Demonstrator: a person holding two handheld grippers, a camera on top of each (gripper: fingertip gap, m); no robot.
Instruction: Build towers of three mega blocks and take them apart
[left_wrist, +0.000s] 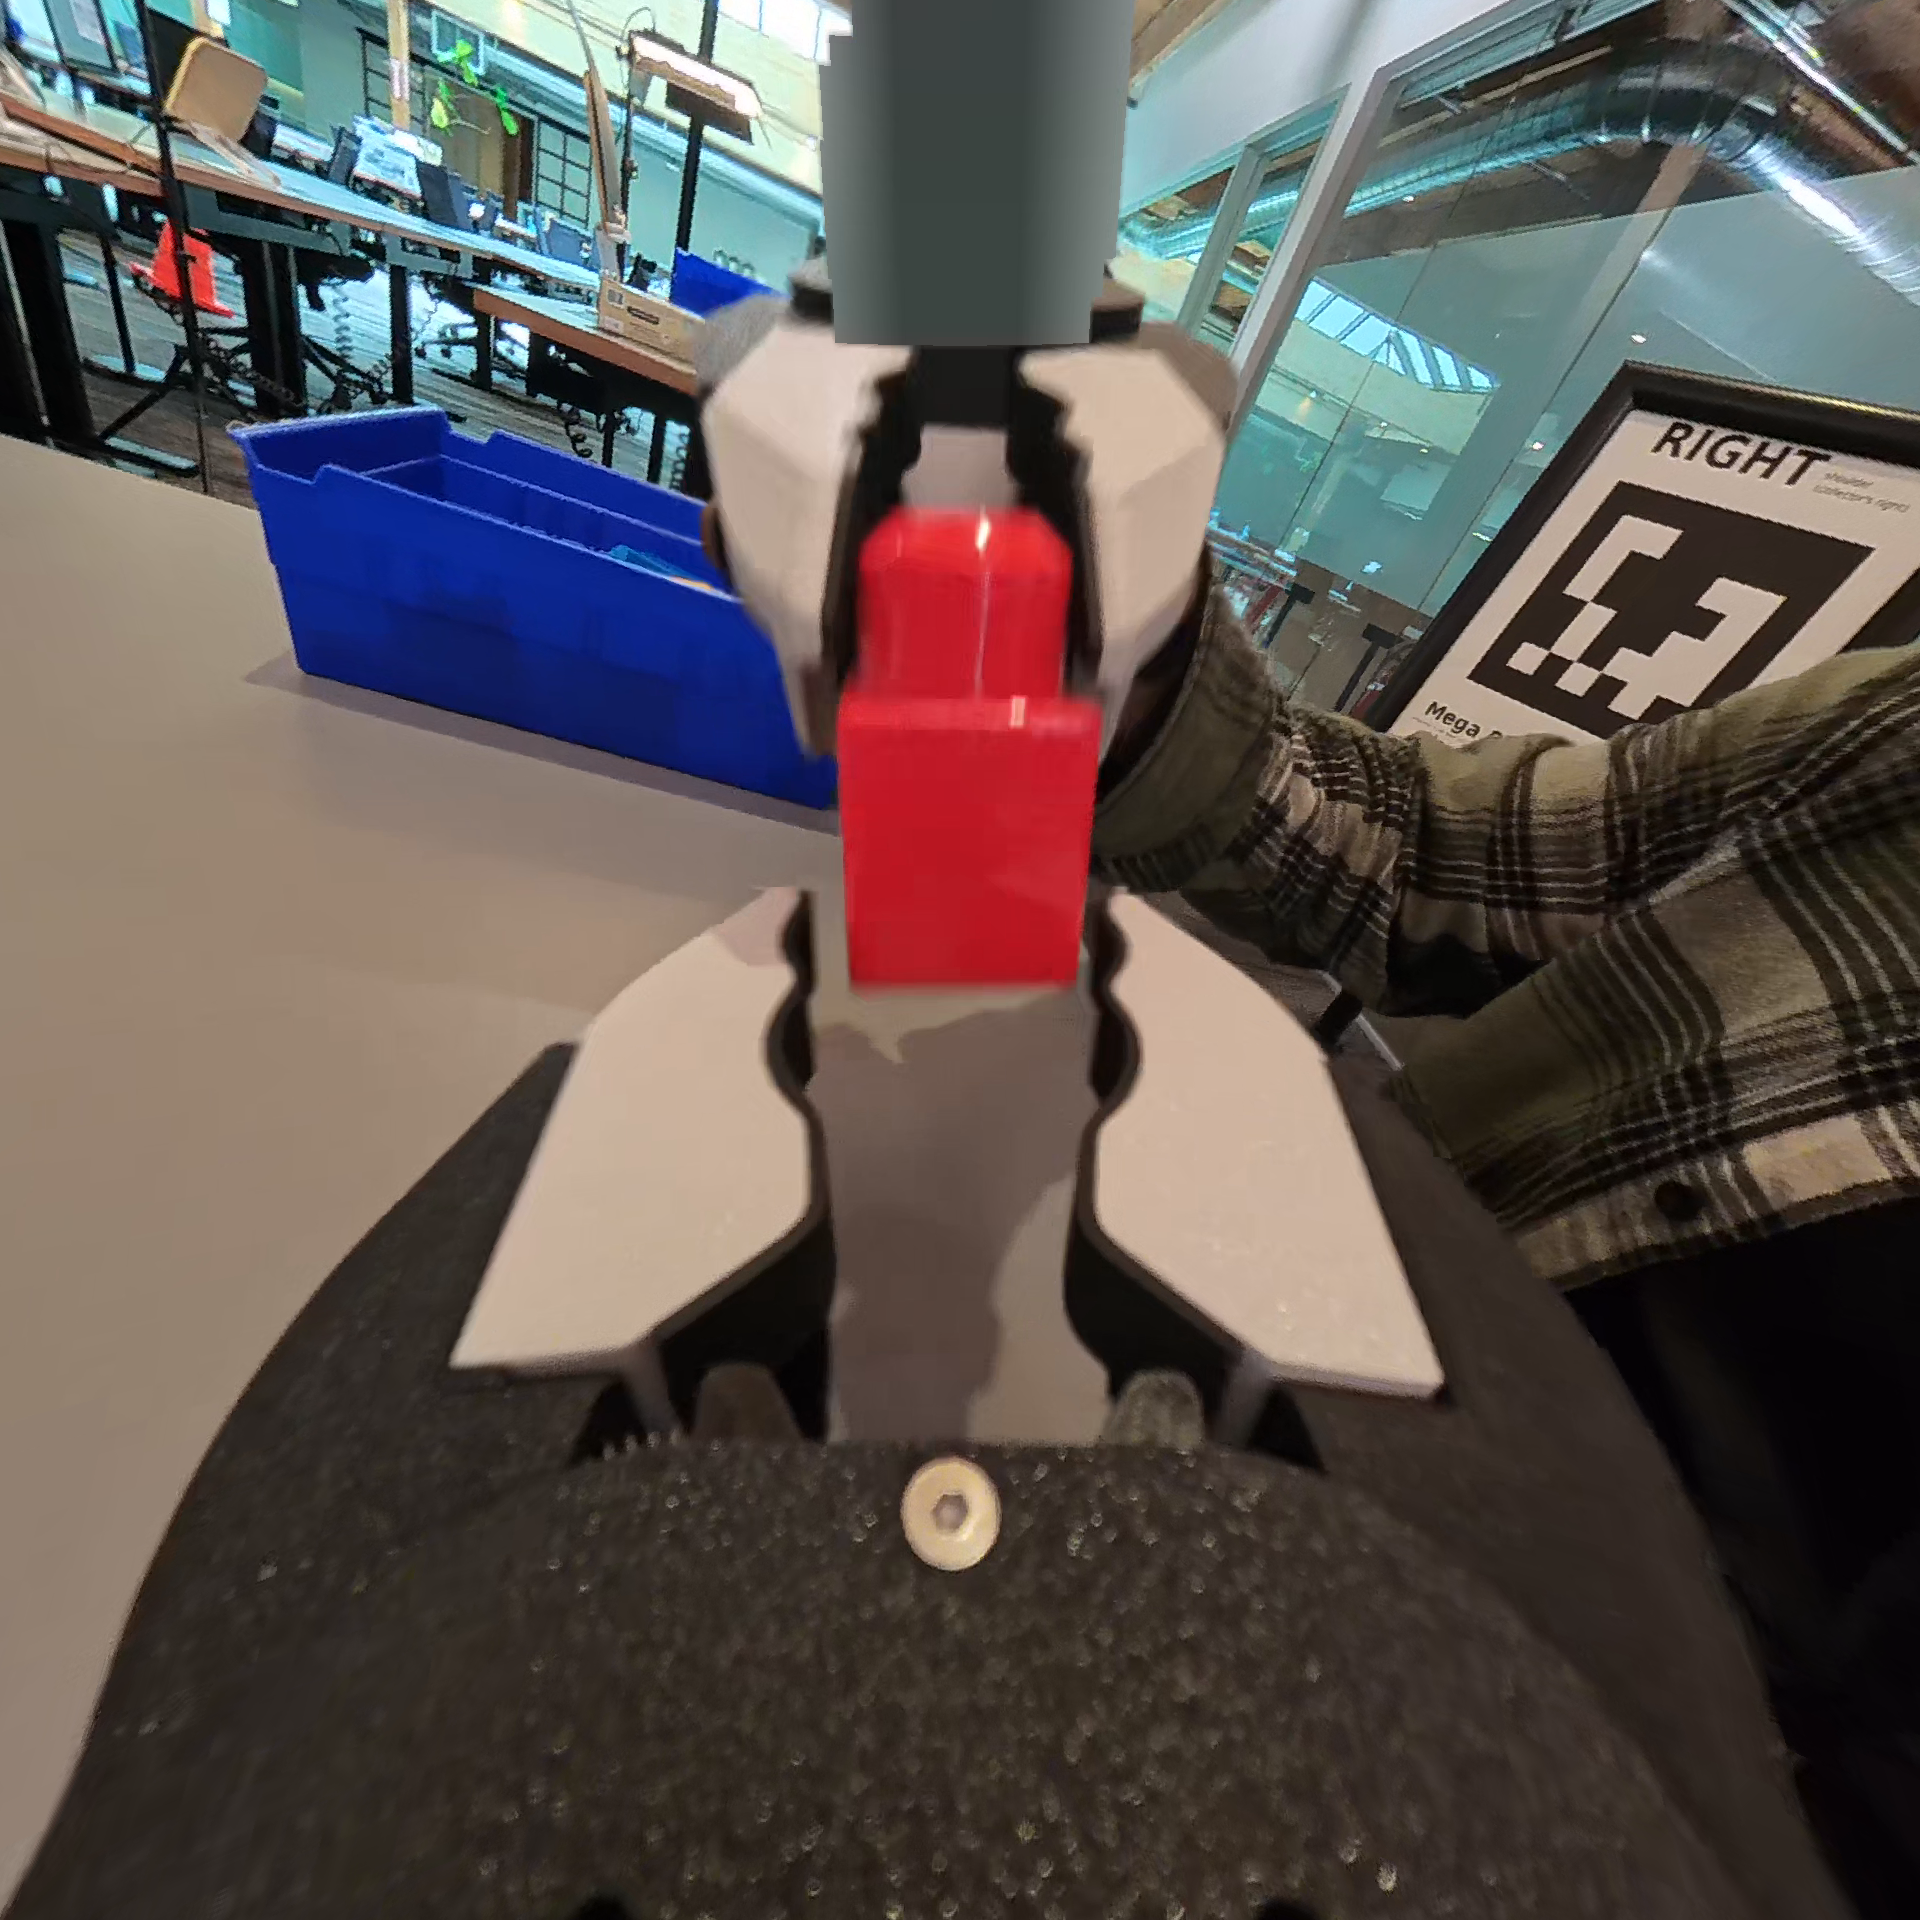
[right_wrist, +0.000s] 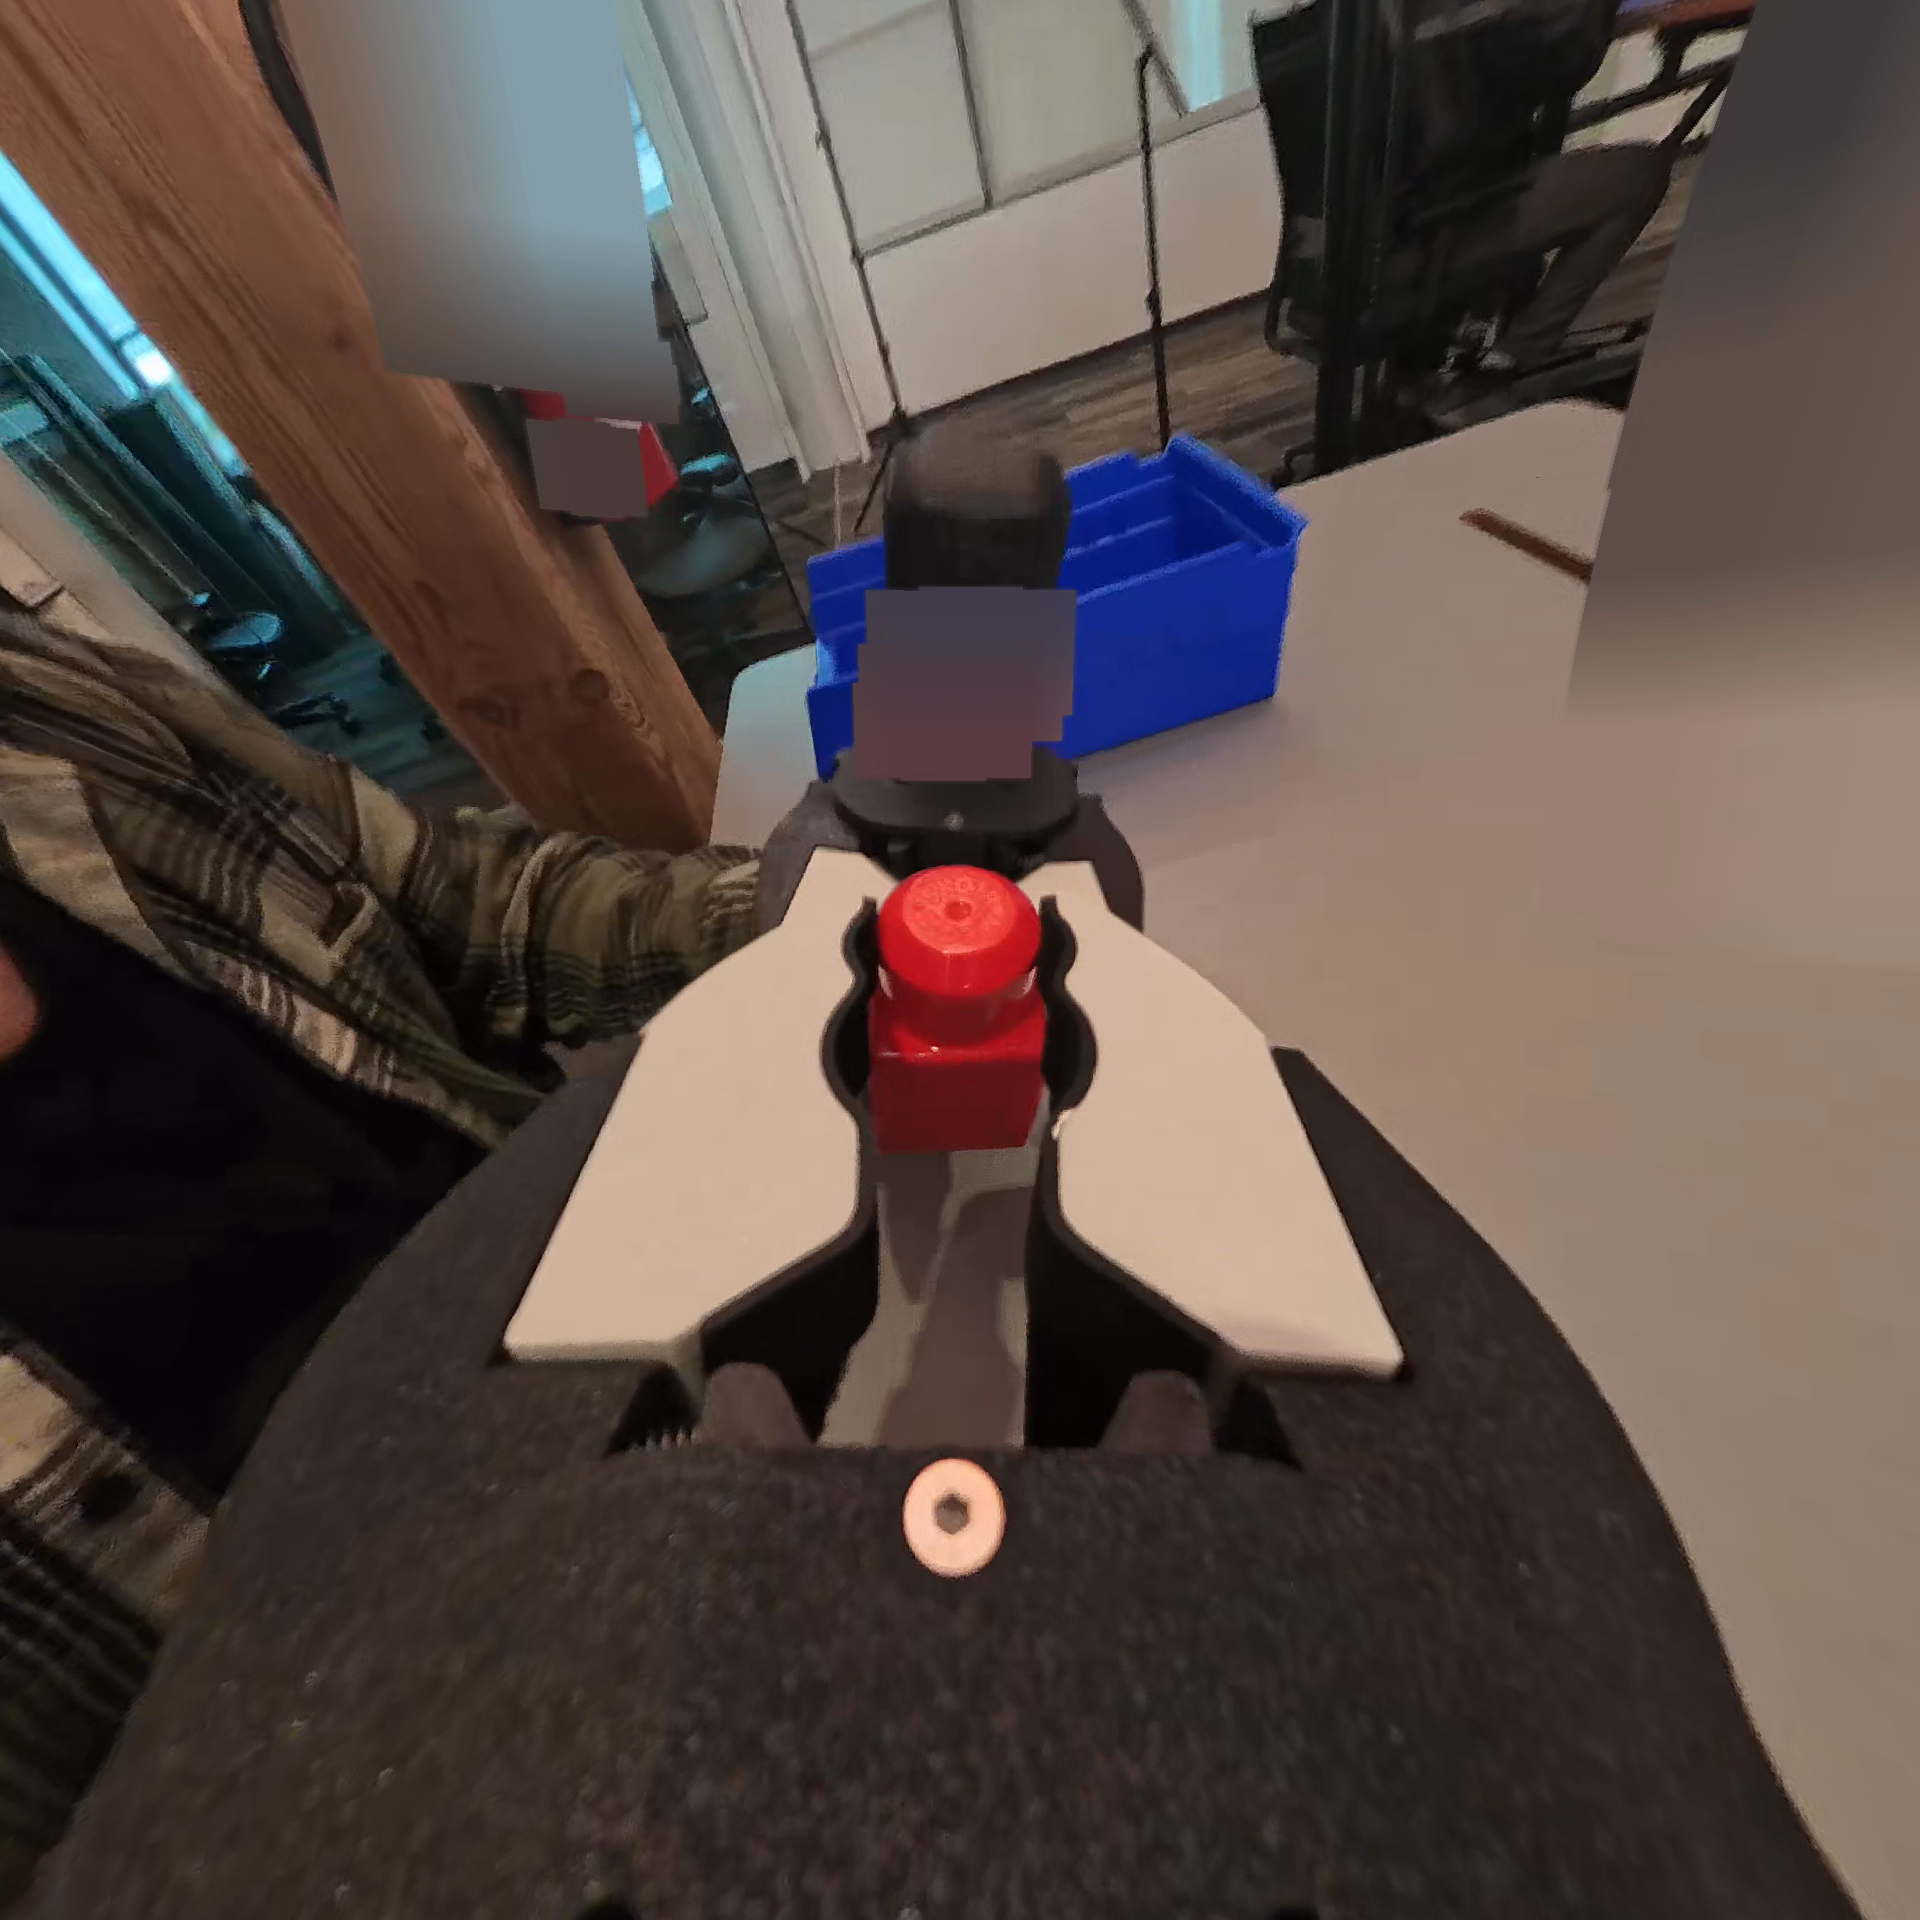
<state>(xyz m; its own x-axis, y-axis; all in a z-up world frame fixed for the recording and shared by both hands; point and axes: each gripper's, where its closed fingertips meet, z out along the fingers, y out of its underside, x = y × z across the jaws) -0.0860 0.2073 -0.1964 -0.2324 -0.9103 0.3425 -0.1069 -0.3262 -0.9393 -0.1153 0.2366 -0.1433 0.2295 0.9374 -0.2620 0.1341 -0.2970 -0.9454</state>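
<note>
A red mega block stands upright on the grey bench, stud up, long axis vertical, between two facing grippers. The right gripper pinches its body; the left gripper brackets it, contact unclear. Likely just separated; next, set it aside near the blue bin.

The red mega block was a single-stud piece of glossy plastic, square-bodied with one round stud on top. It stood upright just above the grey table surface, stud uppermost.
</note>
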